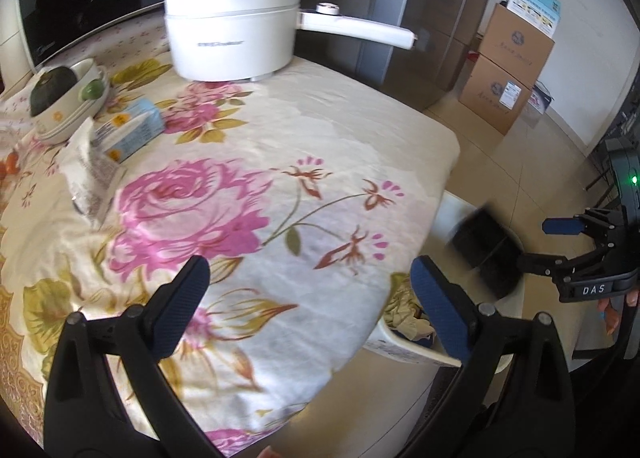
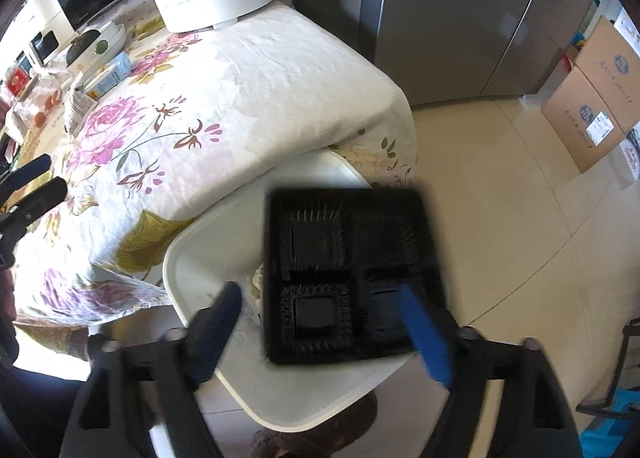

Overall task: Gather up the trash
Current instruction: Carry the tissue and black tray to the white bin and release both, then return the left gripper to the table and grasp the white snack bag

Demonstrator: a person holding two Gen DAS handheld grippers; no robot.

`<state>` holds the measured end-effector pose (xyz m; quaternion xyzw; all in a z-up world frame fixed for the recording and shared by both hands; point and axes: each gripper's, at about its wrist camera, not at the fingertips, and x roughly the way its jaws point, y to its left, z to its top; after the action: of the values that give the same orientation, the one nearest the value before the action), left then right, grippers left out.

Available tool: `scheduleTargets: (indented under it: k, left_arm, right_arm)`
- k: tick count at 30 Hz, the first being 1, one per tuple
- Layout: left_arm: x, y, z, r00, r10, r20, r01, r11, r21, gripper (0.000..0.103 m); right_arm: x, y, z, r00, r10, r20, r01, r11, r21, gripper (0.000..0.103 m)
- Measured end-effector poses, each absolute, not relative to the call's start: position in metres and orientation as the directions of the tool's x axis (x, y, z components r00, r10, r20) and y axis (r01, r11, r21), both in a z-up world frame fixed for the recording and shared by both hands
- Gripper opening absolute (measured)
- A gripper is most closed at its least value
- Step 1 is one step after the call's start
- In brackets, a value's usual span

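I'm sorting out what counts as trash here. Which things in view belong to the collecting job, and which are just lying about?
Part of the job:
black tray, over the bin
white bin
crumpled wrapper
blue carton, probably
right gripper, open
left gripper, open

Just lying about:
white pot
bowls
cardboard boxes

The cloth (image 1: 312,146) is cream with pink roses and olive leaves. The pot (image 1: 232,42) is white, the tray (image 2: 352,274) black, the bin (image 2: 224,242) white.

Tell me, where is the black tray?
In the right wrist view, the black tray is over the white bin beside the table, just beyond the open right gripper.
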<state>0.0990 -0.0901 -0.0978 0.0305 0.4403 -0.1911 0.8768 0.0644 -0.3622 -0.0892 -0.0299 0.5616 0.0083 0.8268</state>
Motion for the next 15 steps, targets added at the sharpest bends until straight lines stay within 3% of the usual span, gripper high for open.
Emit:
scheduleTargets:
  k: [8, 15]
  left_arm:
    - [0.104, -0.060, -0.097, 0.529, -0.324, -0.784, 0.280, 0.939, -0.199, 0.100]
    - [0.110, -0.041, -0.095, 0.540, -0.304, -0.785, 0.240, 0.949, -0.203, 0.100]
  right_arm:
    - [0.065, -0.353, -0.088, 0.373, -0.031, -0.927, -0.062, 0.996, -0.058, 0.084]
    - [0.069, -0.346, -0.082, 0.390, -0.031, -0.920, -0.063, 0.996, -0.060, 0.084]
